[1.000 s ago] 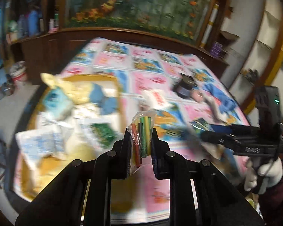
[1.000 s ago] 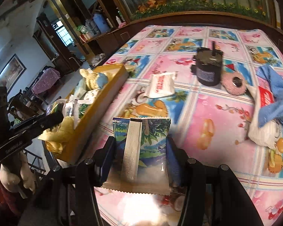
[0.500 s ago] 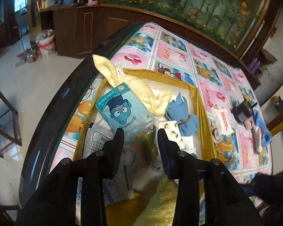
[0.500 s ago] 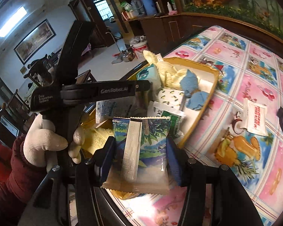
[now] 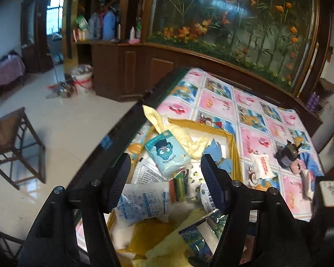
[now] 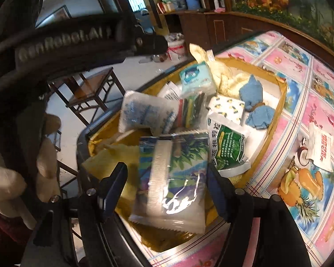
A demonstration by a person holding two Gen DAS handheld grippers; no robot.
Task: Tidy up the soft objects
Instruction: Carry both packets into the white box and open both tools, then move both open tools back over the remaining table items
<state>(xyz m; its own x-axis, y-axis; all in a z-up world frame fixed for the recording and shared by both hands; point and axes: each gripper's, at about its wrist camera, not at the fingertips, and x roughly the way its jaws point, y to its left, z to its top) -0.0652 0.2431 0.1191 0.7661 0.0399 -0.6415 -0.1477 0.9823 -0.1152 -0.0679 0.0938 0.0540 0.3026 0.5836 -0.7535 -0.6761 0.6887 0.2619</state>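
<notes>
Nearest to us, between the parted fingers of the right gripper, a leaf-printed snack pouch hangs blurred over the near end of the yellow tray; the jaws have just been opening, and a gap shows beside each pad, so we judge the pouch released and dropping in; a second ago those jaws pinched it over the bench. Beyond it, the left gripper has also just been opening and stands wide with nothing held; the clear packet of coloured sticks it clamped a second ago now lies in the tray among a white-and-blue bag, a teal tissue pack, a yellow cloth and a blue cloth. Two more soft things are thus put away. Farther off, a white sachet remains on the bench, as does a dark jar by a blue cloth heap we cannot make out; the tray's near corner is hidden behind the gripper bodies; a gloved hand is cut off at the edge.
</notes>
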